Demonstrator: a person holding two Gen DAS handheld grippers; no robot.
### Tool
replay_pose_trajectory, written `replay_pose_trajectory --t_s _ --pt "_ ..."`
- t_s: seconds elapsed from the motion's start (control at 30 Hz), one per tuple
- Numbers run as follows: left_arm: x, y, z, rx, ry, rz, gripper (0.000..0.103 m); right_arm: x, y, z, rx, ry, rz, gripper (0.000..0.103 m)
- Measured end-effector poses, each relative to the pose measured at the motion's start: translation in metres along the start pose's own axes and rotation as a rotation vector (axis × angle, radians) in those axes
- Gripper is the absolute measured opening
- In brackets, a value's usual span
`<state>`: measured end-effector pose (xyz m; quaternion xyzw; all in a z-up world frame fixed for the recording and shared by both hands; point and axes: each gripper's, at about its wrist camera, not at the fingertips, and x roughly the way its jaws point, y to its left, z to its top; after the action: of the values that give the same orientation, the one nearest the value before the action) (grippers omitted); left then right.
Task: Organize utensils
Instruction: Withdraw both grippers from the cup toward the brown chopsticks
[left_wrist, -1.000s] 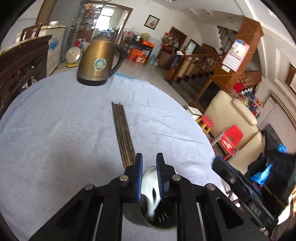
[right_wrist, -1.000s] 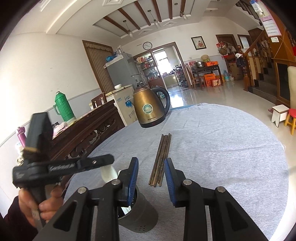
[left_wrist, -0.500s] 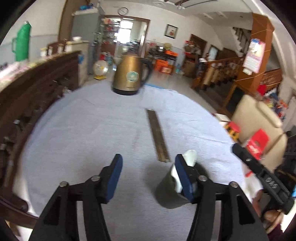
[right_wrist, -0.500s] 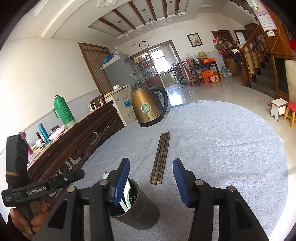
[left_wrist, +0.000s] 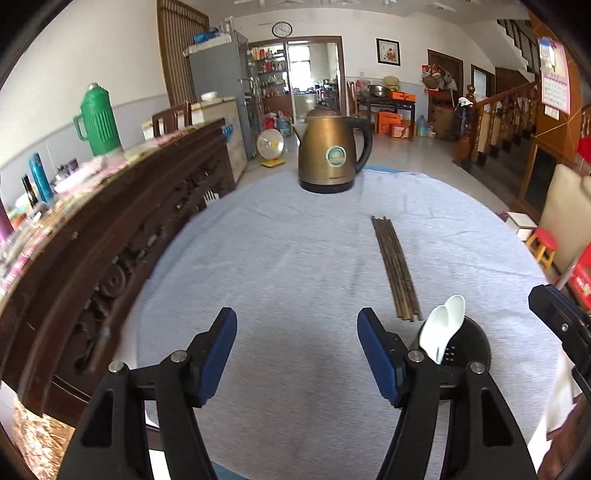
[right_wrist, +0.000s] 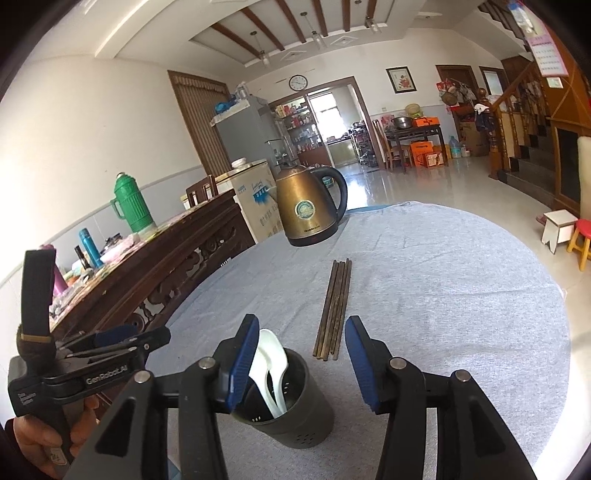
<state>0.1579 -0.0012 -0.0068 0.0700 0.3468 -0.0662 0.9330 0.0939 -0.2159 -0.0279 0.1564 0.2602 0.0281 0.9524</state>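
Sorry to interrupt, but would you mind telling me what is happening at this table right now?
A person is tidying utensils with a hand-held gripper in each hand. Two white spoons already stand in the dark holder on the blue-grey tablecloth. A bundle of chopsticks lies flat on the cloth just beyond the holder, untouched. The left hand-held gripper and the right hand-held gripper are both open and empty. A brass-coloured kettle sits at the far side.
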Motion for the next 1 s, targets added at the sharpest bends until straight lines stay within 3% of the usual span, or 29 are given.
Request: replay_pose_trajectory --t_s 0.13,0.43,1.0 --pt "-0.006 0.0 0.0 0.013 -0.029 0.022 0.077 -0.001 0.005 0.0 -0.017 0.004 -0.005 0.052" --pt "-0.011 0.004 0.003 0.019 -0.058 0.041 0.078 -0.005 0.003 0.001 -0.004 0.002 -0.002 0.052" --pt "0.019 -0.004 0.008 0.051 -0.007 0.054 0.078 0.02 -0.019 0.006 0.053 0.058 -0.026 0.052"
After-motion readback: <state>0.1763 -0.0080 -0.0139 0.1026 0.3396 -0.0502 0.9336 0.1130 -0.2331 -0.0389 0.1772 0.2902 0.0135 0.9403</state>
